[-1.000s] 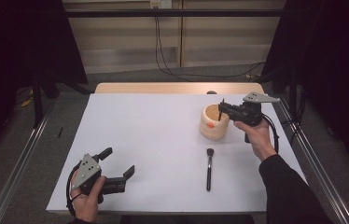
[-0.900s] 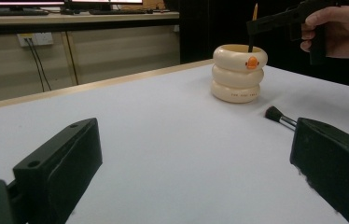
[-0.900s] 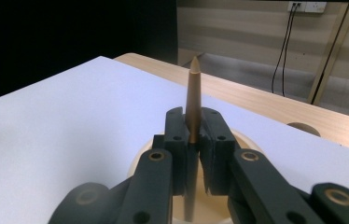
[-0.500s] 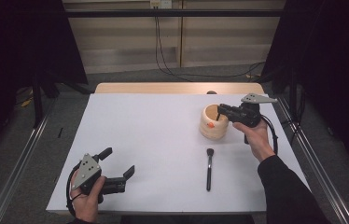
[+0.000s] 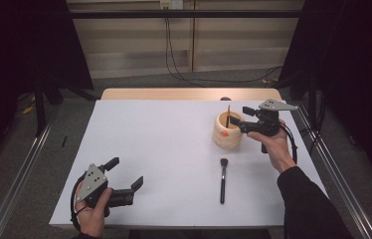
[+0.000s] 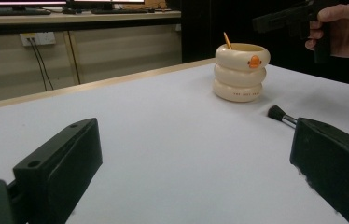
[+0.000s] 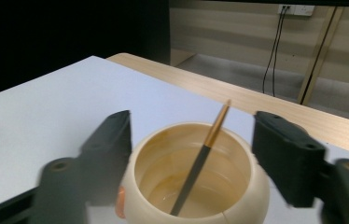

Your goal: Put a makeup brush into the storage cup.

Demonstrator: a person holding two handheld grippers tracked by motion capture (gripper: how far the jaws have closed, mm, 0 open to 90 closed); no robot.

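A cream ringed cup (image 5: 227,132) (image 6: 241,70) (image 7: 196,186) with an orange mark stands at the table's right. Inside it leans a thin brush (image 5: 228,115) (image 7: 205,149), its gold handle tip sticking up (image 6: 227,40). My right gripper (image 5: 239,115) (image 7: 193,135) hovers just above the cup's rim. Its jaws have just been opening and now stand apart on either side of the handle without touching it. A second, black brush (image 5: 222,173) (image 6: 280,115) lies flat in front of the cup. My left gripper (image 5: 127,172) (image 6: 191,154) rests open and empty at the front left.
A white sheet (image 5: 164,149) covers the table, with a wooden strip (image 5: 174,93) along its far edge. Metal rails (image 5: 343,174) run down both sides. Cables hang by the back wall (image 5: 169,45).
The right gripper's jaws have spread apart and let go of the thin brush, which now leans free in the cup. Neither hand has shifted.
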